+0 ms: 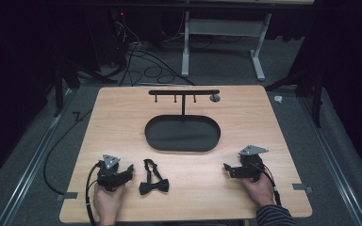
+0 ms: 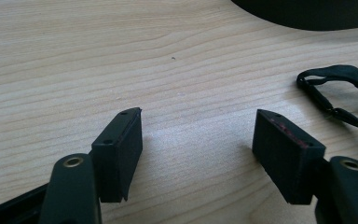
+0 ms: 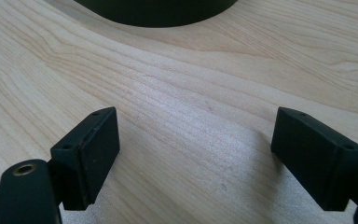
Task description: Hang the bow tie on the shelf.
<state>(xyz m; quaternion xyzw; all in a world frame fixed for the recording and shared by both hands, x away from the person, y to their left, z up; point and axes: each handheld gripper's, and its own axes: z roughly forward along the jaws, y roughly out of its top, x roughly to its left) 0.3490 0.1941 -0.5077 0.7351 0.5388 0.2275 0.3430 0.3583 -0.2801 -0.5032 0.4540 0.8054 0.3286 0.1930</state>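
In the high view, a pale wooden surface (image 1: 122,117) carries a black oval tray (image 1: 160,137) at its middle, with a thin upright post rising from the tray's far rim to a black T-shaped rack (image 1: 184,92) whose crossbar has small pegs hanging beneath. A black bow tie (image 1: 153,186) with its looped strap lies flat on the near part of the surface, well apart from the tray's near rim and just beside the left hand-held gripper (image 1: 128,170). That hand-held gripper rests near the front-left edge, held by the left hand (image 1: 107,200). The right hand-held gripper (image 1: 227,169) sits near the front-right edge in the right hand (image 1: 258,187), its jaws pointing toward the middle. Bare wood lies between the bow tie and the right hand-held gripper, and along both sides of the tray.

In the left gripper view, the left hand-held gripper (image 2: 198,133) has its jaws spread wide over bare wood, nothing between them. The bow tie's strap (image 2: 335,88) lies to the right, beyond the right jaw and not touching it. The tray's dark edge (image 2: 307,14) shows at the top right.

In the right gripper view, the right hand-held gripper (image 3: 196,135) also stands wide, with bare wood between its jaws. The tray's curved rim (image 3: 158,16) shows at the top, well apart from the jaws.
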